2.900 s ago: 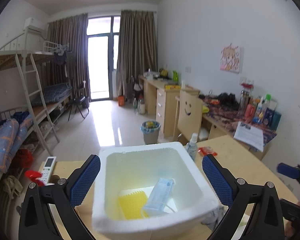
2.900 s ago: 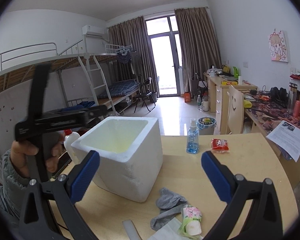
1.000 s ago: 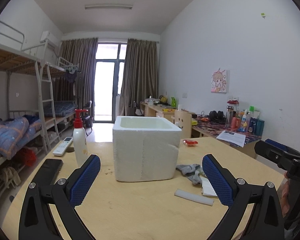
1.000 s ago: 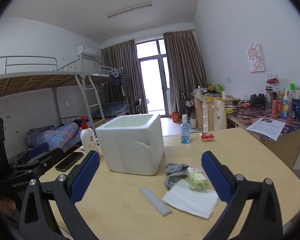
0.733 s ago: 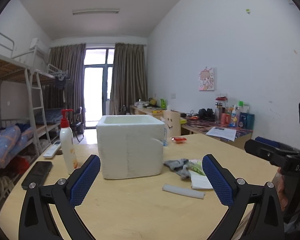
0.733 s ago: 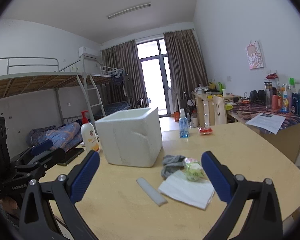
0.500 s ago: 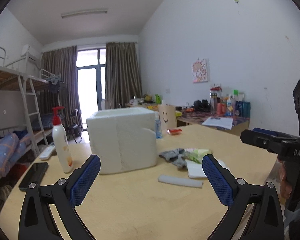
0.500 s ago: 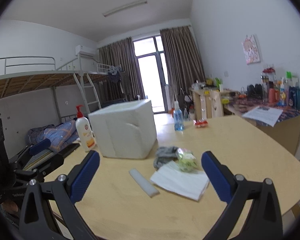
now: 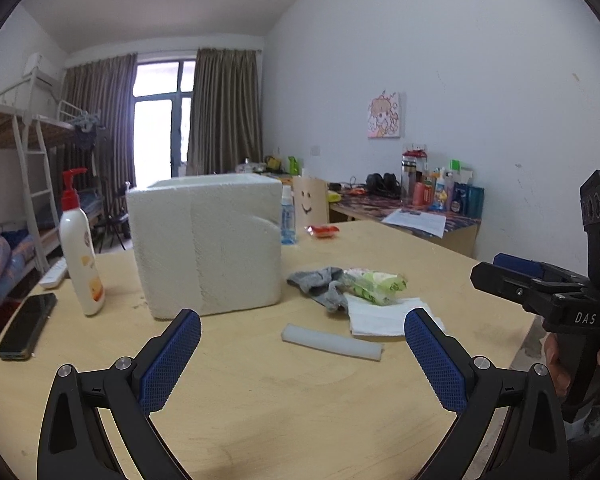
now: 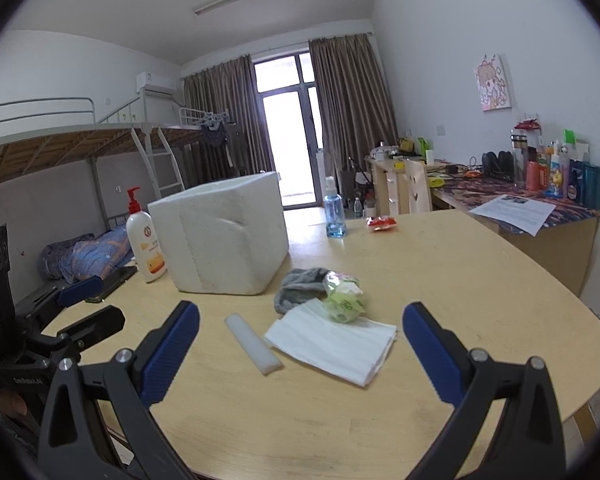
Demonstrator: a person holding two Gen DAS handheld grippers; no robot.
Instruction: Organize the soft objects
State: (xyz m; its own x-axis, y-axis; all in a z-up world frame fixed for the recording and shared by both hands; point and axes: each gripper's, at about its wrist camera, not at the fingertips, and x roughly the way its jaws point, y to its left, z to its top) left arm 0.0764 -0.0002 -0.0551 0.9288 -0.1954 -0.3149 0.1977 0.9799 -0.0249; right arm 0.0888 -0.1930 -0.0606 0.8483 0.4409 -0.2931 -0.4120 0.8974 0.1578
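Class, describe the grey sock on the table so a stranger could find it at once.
Start at the big white foam box on the wooden table. Just right of it lies the crumpled grey sock, touching a green tissue packet; it is the only dark, limp cloth there.

On the table, the foam box stands left of centre, pump bottle to its left. Sock, packet, tissue and foam strip lie right-front of it.

Soft daylight from the blown-out balcony door fills the room; fisheye edges bend and darken.
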